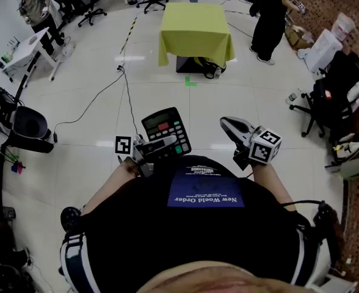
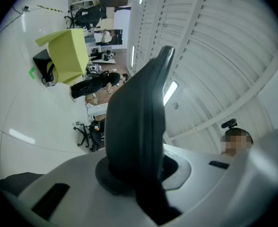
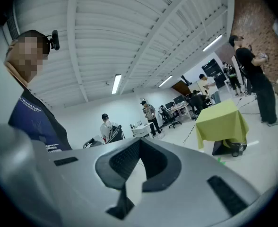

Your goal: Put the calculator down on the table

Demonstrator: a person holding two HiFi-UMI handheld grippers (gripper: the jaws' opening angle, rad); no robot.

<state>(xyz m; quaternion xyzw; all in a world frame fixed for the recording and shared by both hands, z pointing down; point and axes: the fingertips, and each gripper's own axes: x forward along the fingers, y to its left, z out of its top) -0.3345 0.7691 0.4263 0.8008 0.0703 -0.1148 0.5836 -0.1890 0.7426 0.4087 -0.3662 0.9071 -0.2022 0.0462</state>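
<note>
A black calculator (image 1: 166, 130) with a red key and a green key is held up in front of my body, with my left gripper (image 1: 160, 146) shut on its near edge. In the left gripper view the calculator (image 2: 141, 108) shows edge-on as a dark slab standing between the jaws of the left gripper (image 2: 136, 167). My right gripper (image 1: 226, 123) hangs beside it to the right, shut with nothing in it; in its own view the right gripper (image 3: 139, 143) has its pads meeting at the tips. The table (image 1: 195, 26) under a yellow-green cloth stands well ahead across the floor, and shows as the table (image 2: 68, 53) and the table (image 3: 221, 119).
A dark box (image 1: 195, 65) sits under the table and a green tape mark (image 1: 190, 82) lies in front of it. Cables (image 1: 126, 84) run over the white floor at the left. A person in black (image 1: 270, 17) stands right of the table. Office chairs (image 1: 332, 93) crowd the right side.
</note>
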